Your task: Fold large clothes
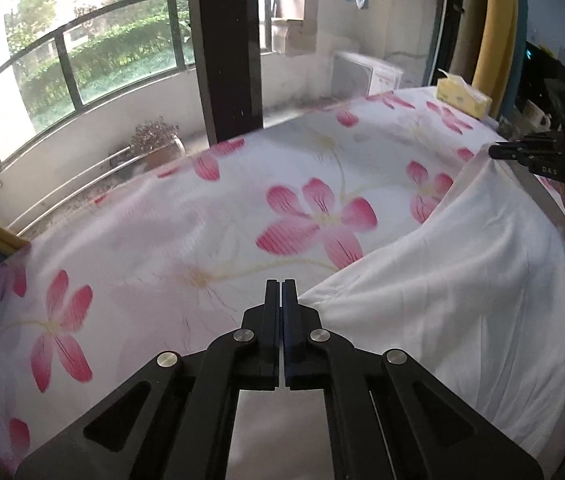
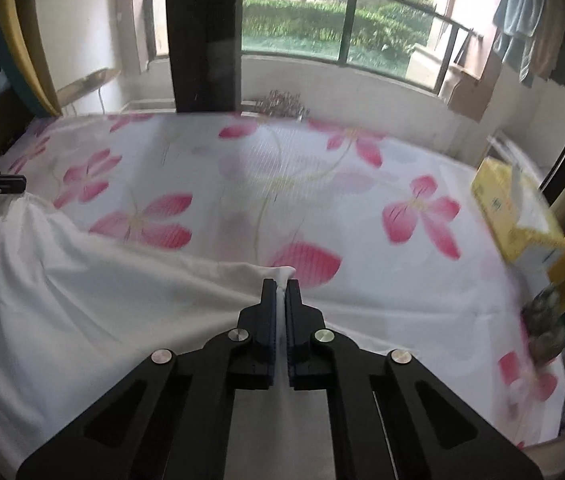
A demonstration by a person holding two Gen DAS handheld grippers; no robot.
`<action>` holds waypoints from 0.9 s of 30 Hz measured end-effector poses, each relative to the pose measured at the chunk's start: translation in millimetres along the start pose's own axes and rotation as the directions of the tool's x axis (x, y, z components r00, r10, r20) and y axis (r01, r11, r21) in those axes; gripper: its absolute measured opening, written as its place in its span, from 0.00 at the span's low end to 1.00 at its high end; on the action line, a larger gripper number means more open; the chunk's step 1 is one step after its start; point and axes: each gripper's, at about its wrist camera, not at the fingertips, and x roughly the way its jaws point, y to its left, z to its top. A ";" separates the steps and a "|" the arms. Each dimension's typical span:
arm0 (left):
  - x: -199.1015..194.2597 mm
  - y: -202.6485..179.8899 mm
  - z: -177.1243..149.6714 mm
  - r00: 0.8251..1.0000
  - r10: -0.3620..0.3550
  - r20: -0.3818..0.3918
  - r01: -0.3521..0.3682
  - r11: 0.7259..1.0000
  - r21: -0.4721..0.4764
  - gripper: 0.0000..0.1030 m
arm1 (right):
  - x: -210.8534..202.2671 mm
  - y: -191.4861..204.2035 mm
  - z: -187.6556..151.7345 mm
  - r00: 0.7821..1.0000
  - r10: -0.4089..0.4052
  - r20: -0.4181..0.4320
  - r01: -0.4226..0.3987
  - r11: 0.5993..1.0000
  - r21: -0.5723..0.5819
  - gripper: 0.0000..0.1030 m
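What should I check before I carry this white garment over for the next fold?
1. Right gripper shut on the white garment: ok, cloth shows between its fingers.
2. Left gripper shut on the garment's edge: ok, though the pinched cloth itself is barely visible.
3. Cloth spanning both grippers without a twist: cannot tell; it sags in folds.
4. Floral sheet ahead free of objects: ok.
5. Yellow tissue box away from the garment: ok, at the bed's far right.
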 end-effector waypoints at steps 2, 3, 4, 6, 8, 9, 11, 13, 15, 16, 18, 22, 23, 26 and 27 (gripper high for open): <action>2.7 2.4 4.9 1.000 0.010 0.008 -0.010 1.000 -0.001 0.01 | -3.9 -3.4 6.2 1.000 -0.013 0.026 0.013 1.000 0.005 0.03; 4.6 3.3 7.0 1.000 0.012 0.010 -0.012 1.000 -0.002 0.01 | -4.8 -5.5 8.6 0.999 -0.016 0.034 0.016 1.000 0.009 0.03; 6.6 4.3 8.8 1.000 0.014 0.012 -0.014 1.000 -0.005 0.01 | -5.1 -6.9 10.7 0.999 -0.020 0.041 0.020 1.000 0.010 0.03; 12.0 5.8 11.5 1.000 0.015 0.010 -0.015 1.000 -0.010 0.01 | -5.1 -7.9 12.9 0.998 -0.031 0.054 0.031 0.999 0.014 0.03; 21.2 8.0 11.6 1.000 0.012 -0.007 -0.012 1.000 -0.024 0.01 | -1.6 -9.6 12.7 0.998 -0.033 0.053 0.032 0.999 0.023 0.03; 25.8 8.9 10.8 1.000 0.007 -0.022 -0.008 0.999 -0.034 0.01 | 2.1 -10.0 12.1 0.998 -0.033 0.045 0.032 0.999 0.028 0.03; 30.1 8.4 8.0 0.999 -0.003 -0.036 0.001 0.999 -0.046 0.01 | 12.8 -10.4 8.4 1.000 -0.028 0.006 0.028 0.999 0.036 0.03; 32.7 6.6 5.6 0.998 0.007 -0.059 -0.010 0.999 -0.040 0.01 | 22.3 -10.5 3.6 0.999 -0.033 -0.029 0.034 0.999 0.040 0.06; 35.2 6.6 3.7 0.996 0.025 -0.082 -0.029 0.999 -0.042 0.07 | 28.1 -10.5 0.3 0.997 -0.049 -0.061 0.052 0.998 0.042 0.17; 34.5 7.1 2.8 0.995 0.037 -0.089 -0.041 0.998 -0.043 0.13 | 26.3 -11.4 0.0 0.996 -0.065 -0.054 0.068 0.997 0.044 0.33; 27.2 9.6 0.4 0.996 0.040 -0.077 -0.045 0.997 -0.062 0.42 | 25.0 -14.3 1.3 0.992 -0.105 -0.073 0.109 0.993 0.056 0.56; 10.1 13.6 -7.9 0.998 0.030 -0.062 -0.036 0.995 -0.092 0.46 | 9.6 -11.8 4.4 0.996 -0.081 -0.029 0.083 0.993 0.079 0.58; 7.2 14.7 -11.7 0.997 0.038 -0.069 -0.044 0.995 -0.093 0.46 | 5.3 -7.2 6.0 0.997 -0.074 -0.012 0.074 0.995 0.073 0.58; 4.2 20.3 -25.7 0.992 0.068 -0.105 -0.079 0.991 -0.107 0.46 | 1.7 12.4 10.4 0.999 -0.045 0.000 0.045 0.999 0.025 0.59; 3.3 24.0 -31.8 0.990 0.079 -0.116 -0.093 0.989 -0.117 0.46 | 3.2 18.5 10.1 0.999 -0.039 -0.007 0.039 0.999 0.004 0.59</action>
